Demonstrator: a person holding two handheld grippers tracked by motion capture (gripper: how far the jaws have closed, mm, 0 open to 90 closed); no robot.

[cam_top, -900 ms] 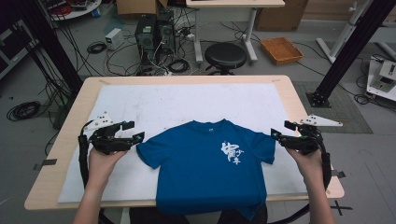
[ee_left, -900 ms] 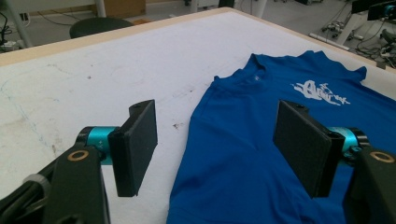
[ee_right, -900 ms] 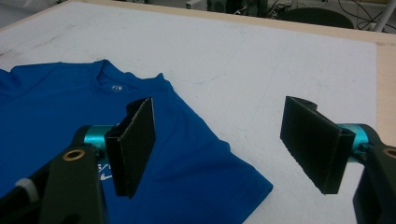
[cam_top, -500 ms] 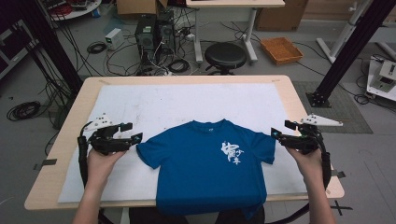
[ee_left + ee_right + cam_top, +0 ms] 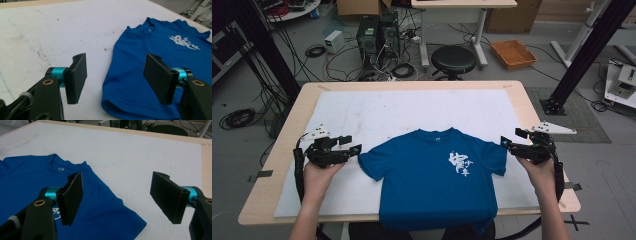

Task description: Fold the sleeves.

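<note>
A blue T-shirt [image 5: 437,175] with a white print on its chest lies flat, front up, on the white mat [image 5: 412,112]; its hem hangs over the table's near edge. My left gripper [image 5: 353,148] hovers just off the shirt's left sleeve, jaws open and empty. In the left gripper view that sleeve's hem [image 5: 117,111] lies low between the jaws of the left gripper [image 5: 116,78]. My right gripper [image 5: 504,142] stands open at the right sleeve's tip. The right gripper view shows the right gripper [image 5: 117,200] over that sleeve [image 5: 120,220], apart from the cloth.
The wooden table [image 5: 532,112] shows bare rim around the mat. Behind it on the floor stand a black stool [image 5: 453,60], computer towers [image 5: 374,35] with tangled cables and an orange tray [image 5: 513,52]. Black frame posts [image 5: 582,55] rise at both sides.
My left gripper has edged slightly down and toward the person, staying beside the left sleeve. The right gripper and the shirt have kept still.
</note>
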